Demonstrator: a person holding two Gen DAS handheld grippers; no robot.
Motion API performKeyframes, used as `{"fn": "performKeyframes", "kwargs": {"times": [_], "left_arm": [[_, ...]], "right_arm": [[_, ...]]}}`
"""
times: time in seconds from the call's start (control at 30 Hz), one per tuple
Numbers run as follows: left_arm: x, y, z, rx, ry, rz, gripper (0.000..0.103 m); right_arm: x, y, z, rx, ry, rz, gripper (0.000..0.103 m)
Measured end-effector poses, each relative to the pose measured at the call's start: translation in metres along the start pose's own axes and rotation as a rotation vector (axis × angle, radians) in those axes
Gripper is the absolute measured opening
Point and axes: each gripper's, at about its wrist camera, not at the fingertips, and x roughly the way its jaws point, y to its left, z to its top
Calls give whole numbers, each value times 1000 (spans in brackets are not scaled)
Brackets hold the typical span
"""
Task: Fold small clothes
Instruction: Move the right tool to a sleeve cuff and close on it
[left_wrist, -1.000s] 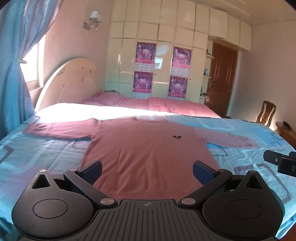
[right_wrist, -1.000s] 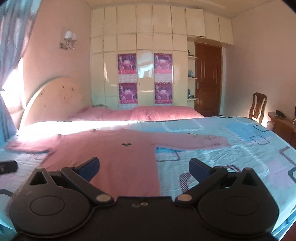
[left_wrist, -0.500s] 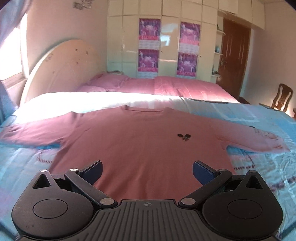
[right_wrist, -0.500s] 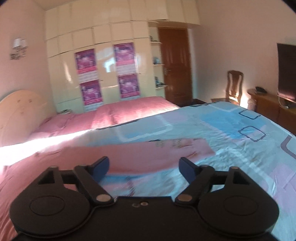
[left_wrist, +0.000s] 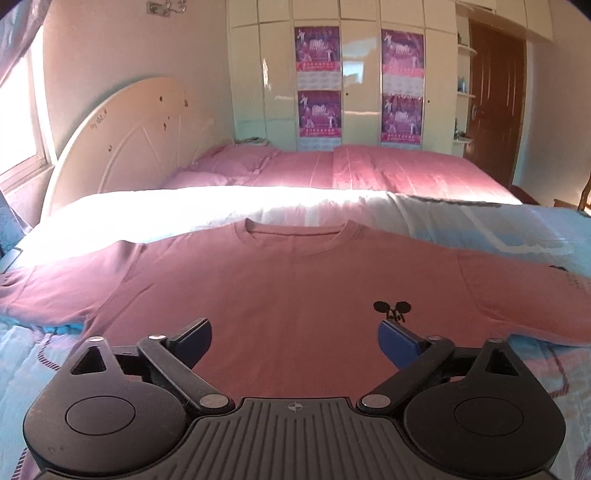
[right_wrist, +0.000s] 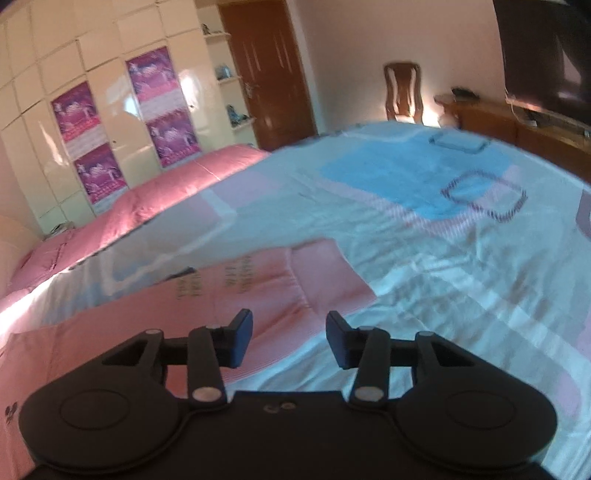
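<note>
A: Entry, largest first. Bed with a blue-patterned cover carries the work. Pink long-sleeved shirt lies flat on it, face up, collar toward the headboard, both sleeves spread out to the sides.

B: Fold state?

A: None visible. Body and sleeves all lie in one layer, so I judge the task is at its start: the approach to the first grasp.

B: Left tongs?

A: Spread wide, holding nothing. They hang over the lower middle of the shirt body, pointed at the collar. The small black chest motif sits just beyond the right-hand finger.

B: Right tongs?

A: Partly open, a clear gap between the pads, nothing held. They hover over the sleeve on that side, close to its cuff end, where lines of printed text show. The view is blurred, and I cannot tell whether the pads touch the fabric.

B: Next move?

A: Judgement only: the right tongs need to drop onto the sleeve near the cuff, pinch a single layer without catching the bed cover, then carry it across the body. The left tongs look placed to pin the body or take the hem.

B: Risk?

A: Bed cover bunching into the pinch.
</note>
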Motion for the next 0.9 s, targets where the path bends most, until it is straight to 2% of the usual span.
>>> {"fn": "performKeyframes", "kwargs": {"times": [0.07, 0.17, 0.27, 0.33, 0.37, 0.4, 0.47, 0.5, 0.57, 0.6, 0.63, 0.7, 0.8, 0.9], "left_arm": [[11, -1, 2, -10, 27, -11, 81], [24, -5, 3, -14, 50, -9, 81], [33, -9, 4, -9, 66, -17, 81], [39, -12, 4, -3, 79, -23, 81], [42, -13, 4, 1, 87, -25, 81], [43, -14, 4, 7, 89, -25, 81], [46, -14, 5, 20, 90, -25, 81], [47, -13, 6, 25, 86, -21, 81], [50, -11, 6, 43, 87, -18, 81], [53, -9, 6, 53, 99, -14, 81], [57, -7, 6, 59, 111, -12, 81], [61, 1, 5, 61, 131, -17, 81], [67, 14, 5, 69, 143, -19, 81], [79, 31, 3, 68, 182, -26, 81]], "right_arm": [[15, -8, -2, 29, 25, -5, 44], [34, -22, -3, 101, 57, 4, 45], [52, -39, -4, 206, 92, 66, 48], [57, -42, -4, 221, 71, 86, 47], [58, -40, -3, 207, 64, 92, 33], [61, -38, -1, 192, 63, 94, 9], [61, -36, 6, 170, 58, 112, 9], [55, -34, 11, 142, 23, 114, 9], [39, -19, 20, 3, -75, 90, 9], [41, -14, 22, -47, -82, 56, 9], [51, -14, 22, -65, -48, 13, 9], [80, -21, 19, -27, 89, -35, 9], [76, -5, 20, -93, 47, -49, 9], [71, 8, 22, -91, 35, -48, 9]]}}
